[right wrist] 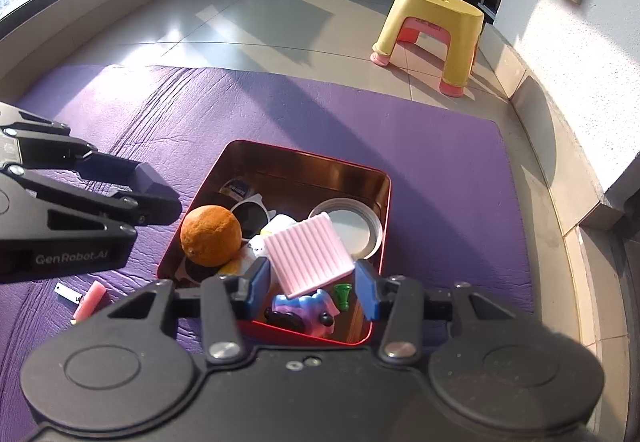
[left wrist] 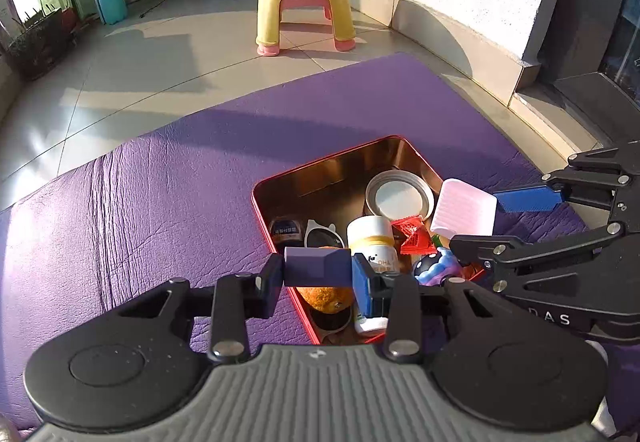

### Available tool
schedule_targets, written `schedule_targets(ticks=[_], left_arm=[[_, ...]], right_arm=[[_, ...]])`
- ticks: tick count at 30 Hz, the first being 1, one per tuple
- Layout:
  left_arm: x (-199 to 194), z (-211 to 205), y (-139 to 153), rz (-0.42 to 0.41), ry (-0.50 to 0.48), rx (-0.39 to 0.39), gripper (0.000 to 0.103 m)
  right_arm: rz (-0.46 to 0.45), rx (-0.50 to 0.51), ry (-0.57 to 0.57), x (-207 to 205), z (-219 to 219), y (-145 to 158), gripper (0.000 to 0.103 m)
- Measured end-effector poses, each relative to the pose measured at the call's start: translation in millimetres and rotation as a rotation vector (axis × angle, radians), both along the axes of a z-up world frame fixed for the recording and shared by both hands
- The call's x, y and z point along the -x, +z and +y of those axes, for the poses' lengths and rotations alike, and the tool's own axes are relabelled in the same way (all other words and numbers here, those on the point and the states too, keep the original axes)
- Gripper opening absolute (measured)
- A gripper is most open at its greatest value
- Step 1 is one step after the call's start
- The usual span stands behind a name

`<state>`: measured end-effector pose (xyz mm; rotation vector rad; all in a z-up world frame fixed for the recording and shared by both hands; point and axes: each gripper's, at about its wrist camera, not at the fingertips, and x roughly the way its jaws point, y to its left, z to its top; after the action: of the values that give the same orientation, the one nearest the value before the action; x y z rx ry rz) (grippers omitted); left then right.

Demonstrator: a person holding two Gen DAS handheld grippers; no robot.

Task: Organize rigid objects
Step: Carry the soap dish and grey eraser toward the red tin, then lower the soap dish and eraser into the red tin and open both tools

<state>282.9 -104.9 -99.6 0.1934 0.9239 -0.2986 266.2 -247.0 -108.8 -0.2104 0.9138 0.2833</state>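
Left gripper (left wrist: 318, 268) clamped on purple block (left wrist: 316, 267), right gripper (right wrist: 312, 282) on pink ribbed box (right wrist: 308, 254), both over crowded tin (right wrist: 382, 178); orange (right wrist: 211, 235) could deflect drop.

**Black hand-held grippers with blue pads**

The left hand-held gripper (left wrist: 318, 268) has a black linkage frame with silver screws, two round black discs and a grey ribbed housing. Its fingertips (left wrist: 362, 274) carry blue pads. The right hand-held gripper (right wrist: 314, 286) has the same black frame and blue pads, with a black housing. White lettering "GenRobot.AI" stands on the side of the left one.
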Motion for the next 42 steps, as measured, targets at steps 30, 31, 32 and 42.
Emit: schedule_targets(ticks=[30,31,32,42], left_arm=[[-43,-18,-40,0.072,0.019,0.030,0.036],[-41,-16,-37,0.068,0.023,0.030,0.036],[-39,-15,-35,0.064,0.026,0.027,0.036],[-3,10,4,0.011,0.065,0.030,0.046]], right_arm=[[0.062,-0.040,-0.083,-22,-9,-47,0.046],[0.062,-0.049,-0.085,-20,-9,-45,0.047],[0.061,-0.054,-0.086,-18,-10,-43,0.048],[0.036,-0.084,-0.065,12,1,-14,0.062]])
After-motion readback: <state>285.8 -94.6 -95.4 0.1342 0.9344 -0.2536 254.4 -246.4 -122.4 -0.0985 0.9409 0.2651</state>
